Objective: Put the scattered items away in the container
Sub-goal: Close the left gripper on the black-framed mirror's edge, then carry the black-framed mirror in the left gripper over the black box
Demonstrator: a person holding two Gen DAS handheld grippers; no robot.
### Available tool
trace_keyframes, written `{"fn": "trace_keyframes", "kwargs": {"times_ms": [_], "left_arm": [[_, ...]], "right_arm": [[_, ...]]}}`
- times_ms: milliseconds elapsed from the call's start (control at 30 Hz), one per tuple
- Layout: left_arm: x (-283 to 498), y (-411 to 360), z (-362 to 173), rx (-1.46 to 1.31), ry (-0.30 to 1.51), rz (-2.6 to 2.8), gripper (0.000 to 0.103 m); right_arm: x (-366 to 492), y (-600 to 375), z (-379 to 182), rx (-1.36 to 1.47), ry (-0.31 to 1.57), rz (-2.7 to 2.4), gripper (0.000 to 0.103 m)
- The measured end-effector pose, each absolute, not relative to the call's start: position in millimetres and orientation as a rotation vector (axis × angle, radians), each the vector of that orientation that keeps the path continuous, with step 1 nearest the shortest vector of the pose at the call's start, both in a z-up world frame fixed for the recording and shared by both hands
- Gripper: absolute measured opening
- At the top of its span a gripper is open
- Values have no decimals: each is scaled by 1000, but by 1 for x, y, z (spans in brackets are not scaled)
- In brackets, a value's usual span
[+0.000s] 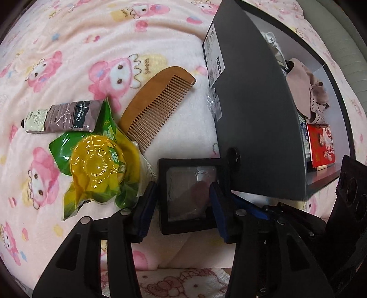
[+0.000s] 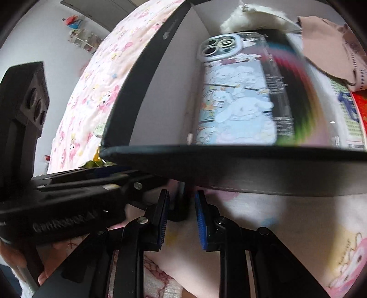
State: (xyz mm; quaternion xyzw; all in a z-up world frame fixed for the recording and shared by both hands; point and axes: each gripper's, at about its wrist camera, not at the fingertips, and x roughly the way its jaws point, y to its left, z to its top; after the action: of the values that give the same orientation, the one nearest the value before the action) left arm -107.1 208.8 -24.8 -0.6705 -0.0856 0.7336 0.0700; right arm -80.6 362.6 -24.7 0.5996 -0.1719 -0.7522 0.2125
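Observation:
In the left wrist view my left gripper is open around a small black-framed square mirror lying on the pink blanket, a finger on each side, not clearly pressing it. Left of it lie a yellow-green snack packet, a wooden comb and a hand-cream tube. The dark grey box stands to the right, holding cloth and a red card. In the right wrist view my right gripper is open and empty at the box's near wall; inside lies a phone case.
The pink cartoon-print blanket covers the bed. The other gripper's body fills the left of the right wrist view. A pink cloth and a white fluffy item lie in the box.

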Motion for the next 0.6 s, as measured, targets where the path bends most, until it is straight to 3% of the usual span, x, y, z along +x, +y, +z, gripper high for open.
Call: {"fn": "trace_keyframes", "kwargs": {"times_ms": [133,600], "left_arm": [[-96,200,-14,-1971,-310,2250,35],[-45,205,65,-1665,-356,2492,34]], "right_arm": [[-74,363,-11,1619,-451,-2107,20],[-33,376,73,1389,-371,-2182,20]]}}
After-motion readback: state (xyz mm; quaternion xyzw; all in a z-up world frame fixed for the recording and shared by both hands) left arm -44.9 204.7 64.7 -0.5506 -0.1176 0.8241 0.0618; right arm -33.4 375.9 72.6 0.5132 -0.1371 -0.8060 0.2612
